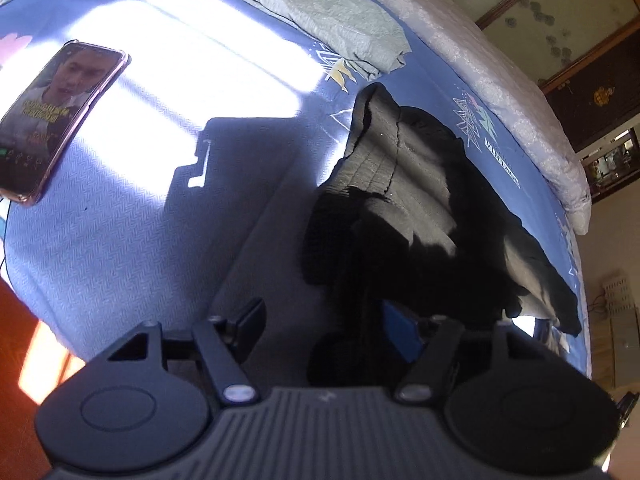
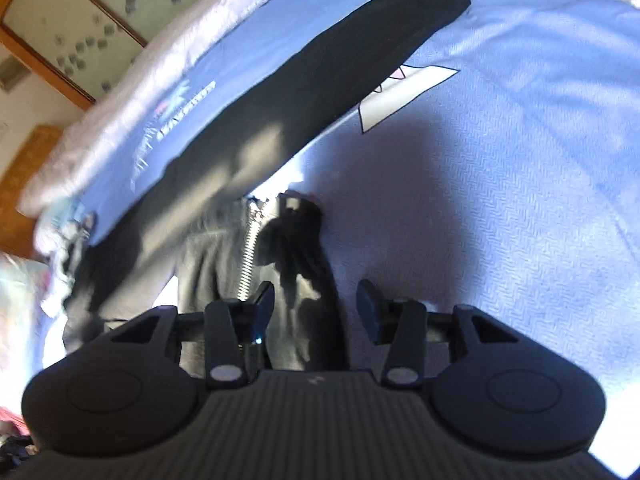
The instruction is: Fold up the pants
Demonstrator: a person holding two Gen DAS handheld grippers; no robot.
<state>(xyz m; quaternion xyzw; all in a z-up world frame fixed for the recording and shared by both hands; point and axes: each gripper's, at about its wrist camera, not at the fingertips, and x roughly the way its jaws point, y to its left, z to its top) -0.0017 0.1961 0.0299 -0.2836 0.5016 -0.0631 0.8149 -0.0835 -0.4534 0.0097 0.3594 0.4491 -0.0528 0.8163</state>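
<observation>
While both our grippers hovered over the bed [image 1: 120, 248], the black pants [image 1: 400, 184] lay in a crumpled heap on the blue sheet near its far edge. Our left gripper [image 1: 332, 320] stood spread, dark cloth bunched between its fingers though we could not tell whether they touched it. Our right gripper [image 2: 316, 308] was spread too, over the zipper [image 2: 248, 256] end, pressing nothing. A phone [image 1: 60, 120] and folded pale green cloth [image 1: 328, 20] lay well apart.

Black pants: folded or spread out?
Folded. The black pants lie doubled over in layers on the blue bedsheet.
</observation>
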